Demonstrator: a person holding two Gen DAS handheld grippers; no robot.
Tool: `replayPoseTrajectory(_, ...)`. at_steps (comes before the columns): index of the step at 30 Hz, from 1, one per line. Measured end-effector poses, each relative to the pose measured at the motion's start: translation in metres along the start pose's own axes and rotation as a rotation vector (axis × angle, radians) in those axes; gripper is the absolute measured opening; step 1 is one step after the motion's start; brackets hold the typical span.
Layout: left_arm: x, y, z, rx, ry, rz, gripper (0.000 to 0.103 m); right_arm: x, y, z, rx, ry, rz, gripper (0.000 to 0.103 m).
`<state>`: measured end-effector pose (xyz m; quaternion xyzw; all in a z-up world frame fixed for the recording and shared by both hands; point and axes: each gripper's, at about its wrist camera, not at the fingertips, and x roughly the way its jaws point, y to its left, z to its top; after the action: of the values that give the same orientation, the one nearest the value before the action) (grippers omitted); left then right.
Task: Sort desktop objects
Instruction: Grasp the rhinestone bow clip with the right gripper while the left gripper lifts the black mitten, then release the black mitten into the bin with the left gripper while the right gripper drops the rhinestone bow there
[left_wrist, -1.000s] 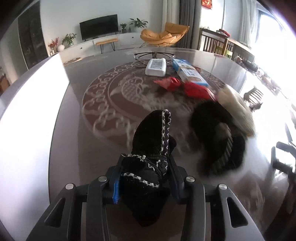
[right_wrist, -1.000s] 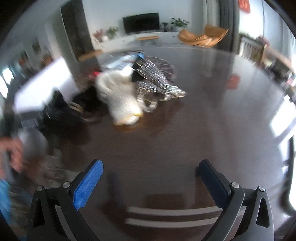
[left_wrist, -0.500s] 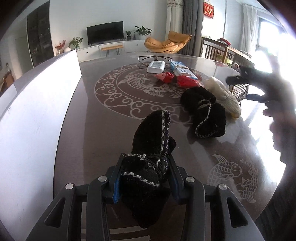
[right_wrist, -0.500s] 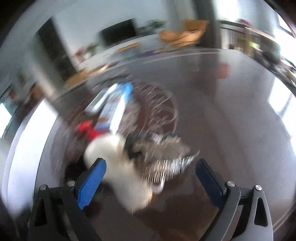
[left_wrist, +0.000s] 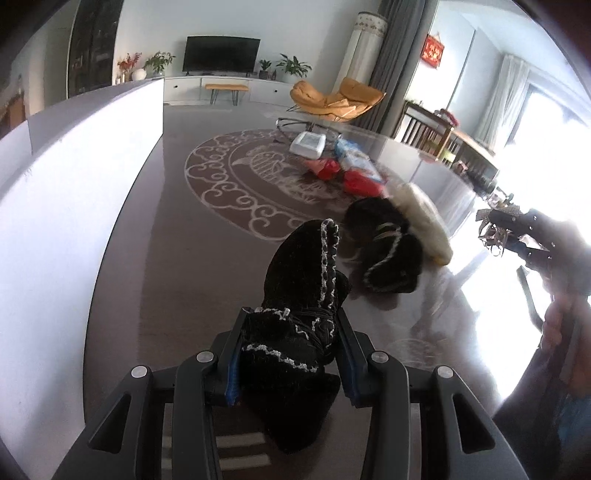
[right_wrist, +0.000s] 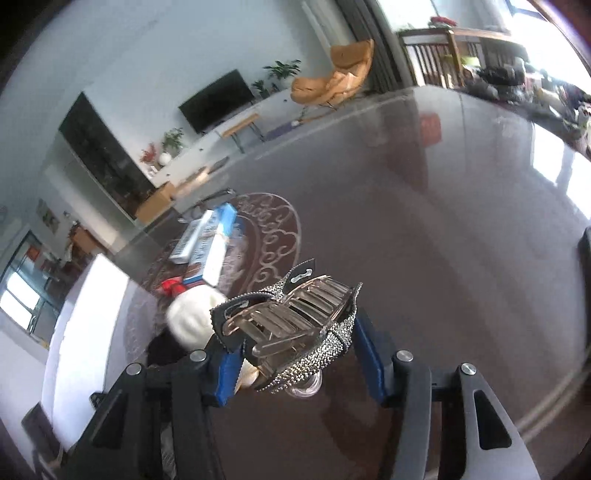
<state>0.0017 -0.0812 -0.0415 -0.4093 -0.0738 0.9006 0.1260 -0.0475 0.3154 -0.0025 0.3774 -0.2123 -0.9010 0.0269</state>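
I'm looking across a living room with a television (left_wrist: 221, 54) and an orange lounge chair (left_wrist: 334, 99) at the far wall, over a dark glossy table (left_wrist: 184, 266) printed with a pale scrollwork medallion. My left gripper (left_wrist: 290, 360) is clamped on a black knitted mitten (left_wrist: 299, 295) with white stitching, its tip pointing away from me over the near part of the table. Its mate, a second black mitten (left_wrist: 384, 251), lies on the table just right of it, touching a cream mitten (left_wrist: 421, 218); farther off sit red packets (left_wrist: 354, 181), a blue-and-white box (left_wrist: 354, 160) and a white box (left_wrist: 308, 144). My right gripper (right_wrist: 301, 356) is closing its jaws around a rhinestone hair claw clip (right_wrist: 295, 332), and both blue pads (right_wrist: 227, 373) already meet the clip's sides, with the clip off the tabletop.
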Motion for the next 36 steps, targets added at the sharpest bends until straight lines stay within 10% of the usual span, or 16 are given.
replayPoseTrajectory(11,-0.114,0.026,0.036,-0.055,-0.179,-0.017,0.042,-0.017,0.130,-0.018,-0.192,0.067,0.249,0.055)
replayPoseTrajectory(16,-0.171,0.103,0.045,-0.120,-0.231,0.192,0.042,-0.018,0.250,-0.059,-0.384,0.156,0.452,0.055)
replayPoseTrajectory(21,-0.174,0.190,0.037,-0.234,-0.111,0.359,0.041,-0.016,0.373,-0.119,-0.637,0.257,0.624,0.055)
replayPoseTrajectory(27,-0.159,0.249,0.018,-0.373,0.039,0.391,0.046,0.024,0.446,-0.178,-0.828,0.450,0.608,0.057)
replayPoseTrajectory(29,-0.154,0.255,0.011,-0.402,0.063,0.387,0.063,0.043,0.456,-0.189,-0.832,0.521,0.549,0.070)
replayPoseTrajectory(31,-0.153,0.260,0.009,-0.435,0.065,0.420,0.075,0.049,0.456,-0.187,-0.813,0.530,0.529,0.087)
replayPoseTrajectory(36,-0.160,0.249,0.002,-0.480,-0.003,0.431,0.078,0.034,0.434,-0.161,-0.740,0.444,0.567,0.092)
